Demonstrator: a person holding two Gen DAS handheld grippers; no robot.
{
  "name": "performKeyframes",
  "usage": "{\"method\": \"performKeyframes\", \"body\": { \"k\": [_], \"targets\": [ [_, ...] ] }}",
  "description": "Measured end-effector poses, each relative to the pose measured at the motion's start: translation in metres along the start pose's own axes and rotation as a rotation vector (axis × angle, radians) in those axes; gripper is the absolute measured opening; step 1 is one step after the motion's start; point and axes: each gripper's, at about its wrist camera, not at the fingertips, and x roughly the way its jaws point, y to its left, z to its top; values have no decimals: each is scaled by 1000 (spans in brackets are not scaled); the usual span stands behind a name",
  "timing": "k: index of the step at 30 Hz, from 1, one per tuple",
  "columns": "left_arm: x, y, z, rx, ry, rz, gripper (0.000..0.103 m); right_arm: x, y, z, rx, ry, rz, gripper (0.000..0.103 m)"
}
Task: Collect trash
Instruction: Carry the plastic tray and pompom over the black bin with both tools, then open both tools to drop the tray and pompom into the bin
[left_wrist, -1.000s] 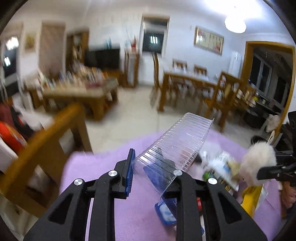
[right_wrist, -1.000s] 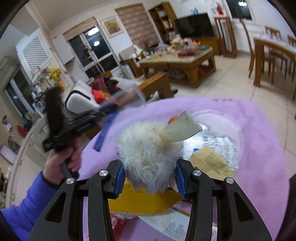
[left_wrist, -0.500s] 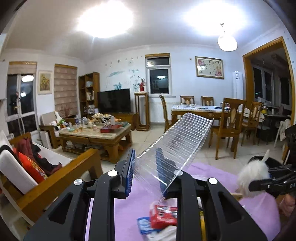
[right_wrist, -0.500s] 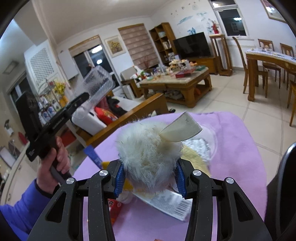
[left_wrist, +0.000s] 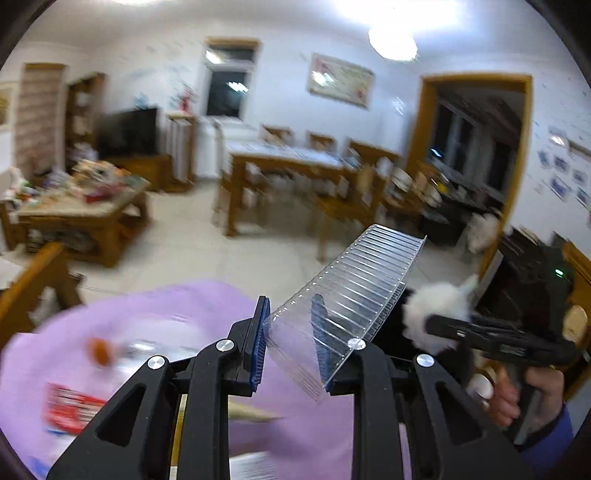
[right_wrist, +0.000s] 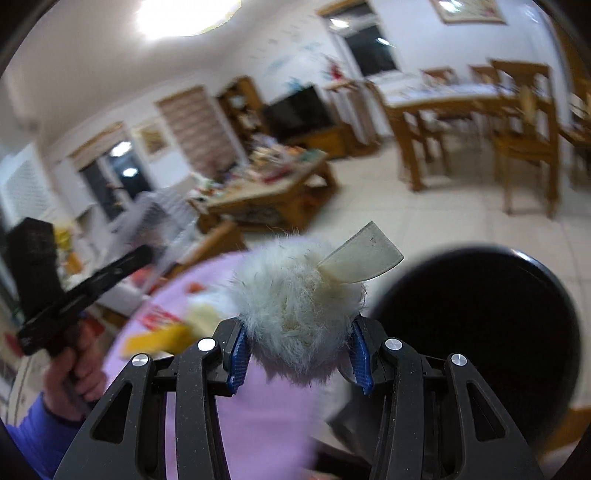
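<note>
My left gripper (left_wrist: 291, 347) is shut on a clear ribbed plastic tray (left_wrist: 354, 295), held above the purple-covered table (left_wrist: 155, 325). My right gripper (right_wrist: 299, 350) is shut on a white fluffy ball (right_wrist: 295, 299) with a pale tag, held beside a black round bin (right_wrist: 480, 332) at the table's right. In the left wrist view the fluffy ball (left_wrist: 432, 310) and right gripper show at the right. In the right wrist view the left gripper (right_wrist: 144, 254) shows at the left, blurred. A red wrapper (left_wrist: 70, 406) and an orange-capped item (left_wrist: 99, 350) lie on the table.
A yellow packet (right_wrist: 159, 338) and papers lie on the purple cloth. Beyond are a cluttered wooden coffee table (left_wrist: 81, 206), a dining table with chairs (left_wrist: 295, 166), a wooden chair arm (left_wrist: 26, 295) at left and tiled floor.
Both grippers swung right with their loads. The right gripper now sits beside the black bin; the left view tilted down toward the table edge.
</note>
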Motion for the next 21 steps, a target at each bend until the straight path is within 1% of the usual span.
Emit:
{"method": "performKeyframes", "body": {
  "k": [3, 4, 6, 8, 10, 12, 15, 17, 18, 20, 21],
  "targets": [
    [53, -46, -16, 27, 103, -56, 25, -12, -67, -18, 27, 63, -113, 45],
    [71, -59, -21, 29, 139, -72, 25, -14, -81, -24, 27, 77, -142, 45],
    [105, -81, -32, 47, 206, -84, 24, -22, -115, -35, 33, 116, -172, 45],
    [130, -97, -41, 58, 251, -84, 24, -23, -128, -44, 23, 144, -173, 45],
    [153, -110, -45, 67, 292, -80, 24, -25, -138, -50, -6, 168, -195, 45],
    [165, -118, -50, 79, 317, -68, 24, -25, -147, -57, -31, 185, -212, 45],
    [172, -121, -56, 86, 341, -52, 24, -23, -154, -64, -48, 198, -226, 46],
    [179, -126, -56, 87, 360, -46, 24, -19, -159, -64, -38, 199, -219, 47],
    [179, -124, -56, 81, 368, -49, 24, -13, -148, -60, -36, 201, -216, 48],
    [182, -125, -55, 85, 377, -42, 24, -13, -145, -63, -56, 195, -233, 49],
    [180, -126, -54, 89, 381, -36, 25, -7, -135, -54, -58, 196, -237, 51]
  ]
}}
